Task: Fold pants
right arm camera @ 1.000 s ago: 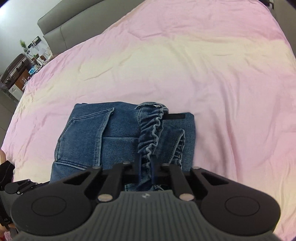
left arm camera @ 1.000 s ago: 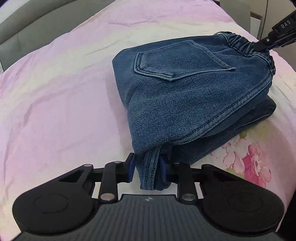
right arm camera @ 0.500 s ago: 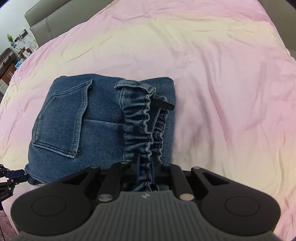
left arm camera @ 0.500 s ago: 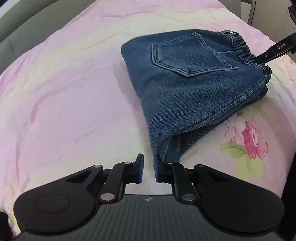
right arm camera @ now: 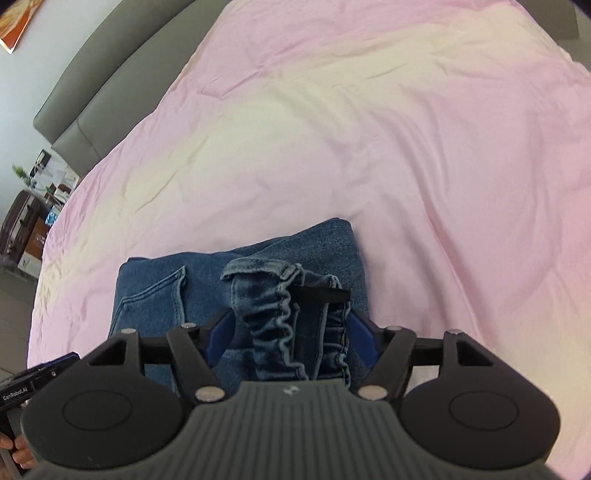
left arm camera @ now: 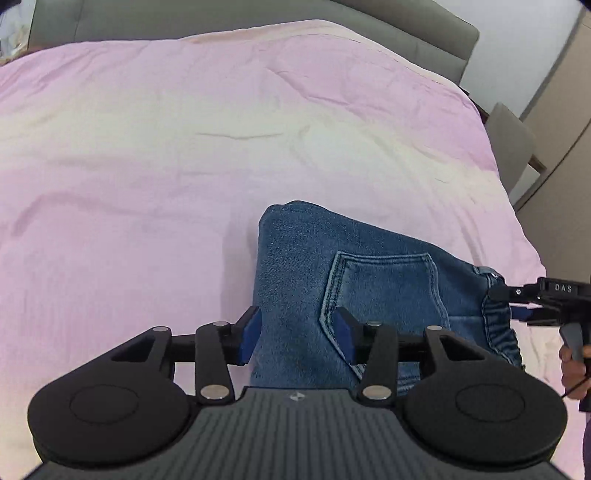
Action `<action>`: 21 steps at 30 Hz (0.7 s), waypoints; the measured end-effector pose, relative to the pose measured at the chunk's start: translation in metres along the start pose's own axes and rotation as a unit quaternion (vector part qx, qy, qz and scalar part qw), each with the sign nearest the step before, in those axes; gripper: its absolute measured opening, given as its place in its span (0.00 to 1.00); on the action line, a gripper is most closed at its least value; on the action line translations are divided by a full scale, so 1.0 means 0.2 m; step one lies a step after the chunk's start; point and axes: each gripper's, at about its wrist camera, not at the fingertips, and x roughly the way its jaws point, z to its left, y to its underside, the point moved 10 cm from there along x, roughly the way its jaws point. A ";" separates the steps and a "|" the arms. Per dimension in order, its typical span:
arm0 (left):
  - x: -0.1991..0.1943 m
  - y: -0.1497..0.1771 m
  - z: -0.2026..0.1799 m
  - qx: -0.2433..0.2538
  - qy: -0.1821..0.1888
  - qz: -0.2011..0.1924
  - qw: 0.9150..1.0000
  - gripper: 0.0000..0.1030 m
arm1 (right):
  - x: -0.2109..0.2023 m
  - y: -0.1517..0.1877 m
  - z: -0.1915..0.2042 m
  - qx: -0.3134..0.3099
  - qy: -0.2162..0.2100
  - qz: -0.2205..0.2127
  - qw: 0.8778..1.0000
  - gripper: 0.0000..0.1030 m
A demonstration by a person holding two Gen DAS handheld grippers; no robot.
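Observation:
The blue denim pants (left arm camera: 369, 280) lie folded into a compact bundle on the pink bed cover (left arm camera: 147, 166), back pocket up. My left gripper (left arm camera: 297, 338) is open, its blue pads astride the bundle's near edge without squeezing it. My right gripper (right arm camera: 291, 334) is open too, its pads on either side of the gathered elastic waistband (right arm camera: 280, 314). The pants also show in the right wrist view (right arm camera: 177, 291). The right gripper appears at the right edge of the left wrist view (left arm camera: 517, 299), by the waistband.
A grey headboard (left arm camera: 388, 26) runs along the far side of the bed. A grey chair (left arm camera: 511, 147) and a cabinet stand beyond the right bed edge. Luggage and clutter (right arm camera: 26, 225) sit on the floor to the left in the right wrist view.
Both grippers have opened and let go of the denim. The left gripper has swung round so it now faces the headboard across the bundle. The pants now rest flat on the bed.

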 end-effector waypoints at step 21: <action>0.37 -0.09 -0.01 0.016 -0.029 0.004 0.999 0.45 | 0.11 -0.09 -0.08 -0.016 0.013 -0.044 0.999 0.25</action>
